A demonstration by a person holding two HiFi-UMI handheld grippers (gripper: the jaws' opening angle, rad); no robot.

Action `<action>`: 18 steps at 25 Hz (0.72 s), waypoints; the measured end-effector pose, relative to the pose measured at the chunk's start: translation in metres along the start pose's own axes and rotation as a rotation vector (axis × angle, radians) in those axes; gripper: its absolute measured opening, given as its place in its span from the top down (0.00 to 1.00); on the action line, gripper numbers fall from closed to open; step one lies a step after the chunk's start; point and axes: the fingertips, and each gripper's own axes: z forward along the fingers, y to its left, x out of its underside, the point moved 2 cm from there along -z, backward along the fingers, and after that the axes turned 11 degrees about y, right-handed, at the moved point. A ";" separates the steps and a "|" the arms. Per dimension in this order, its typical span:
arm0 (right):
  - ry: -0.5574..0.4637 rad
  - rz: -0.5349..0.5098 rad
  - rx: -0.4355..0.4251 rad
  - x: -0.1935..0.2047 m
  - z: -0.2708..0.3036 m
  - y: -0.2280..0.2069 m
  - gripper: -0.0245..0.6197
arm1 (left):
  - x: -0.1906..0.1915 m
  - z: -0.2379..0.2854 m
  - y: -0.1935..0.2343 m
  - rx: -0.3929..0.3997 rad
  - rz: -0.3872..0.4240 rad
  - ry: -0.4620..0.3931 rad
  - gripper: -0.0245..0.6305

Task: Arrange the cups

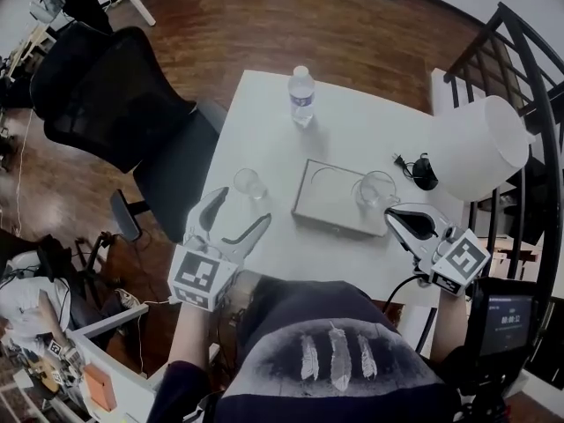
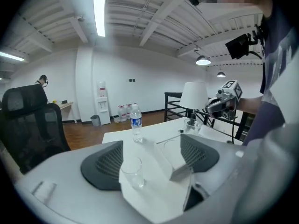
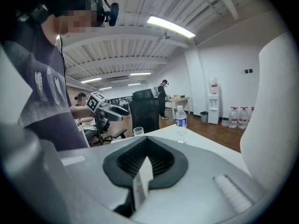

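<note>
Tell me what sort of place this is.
Probably an open office or lab: a black office chair beside the white table, a water cooler with spare jugs by the wall, and strip lights on a bare ceiling.

Black office chair (image 1: 115,104) sits left of my left claw (image 1: 241,208); dark wood floor (image 1: 264,33) beyond, strip light (image 2: 99,8) overhead.

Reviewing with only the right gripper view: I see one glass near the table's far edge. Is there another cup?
Observer: Yes, a second glass stands on a tray, just ahead of the right hand-held gripper.
Operator: Does the left hand-held gripper hold the first glass?
Observer: No; its jaws are apart, and that glass stands on the table just ahead of them.
Operator: Room left on the tray?
Observer: Yes, a bare round mark beside its glass.
</note>
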 end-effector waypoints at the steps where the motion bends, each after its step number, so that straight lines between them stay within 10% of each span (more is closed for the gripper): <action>1: 0.000 0.002 -0.002 -0.001 0.001 0.001 0.96 | 0.005 0.002 0.006 -0.015 -0.005 0.001 0.33; 18: 0.058 0.010 0.026 -0.010 0.009 0.004 0.96 | 0.107 0.111 0.064 -0.008 -0.038 0.123 0.19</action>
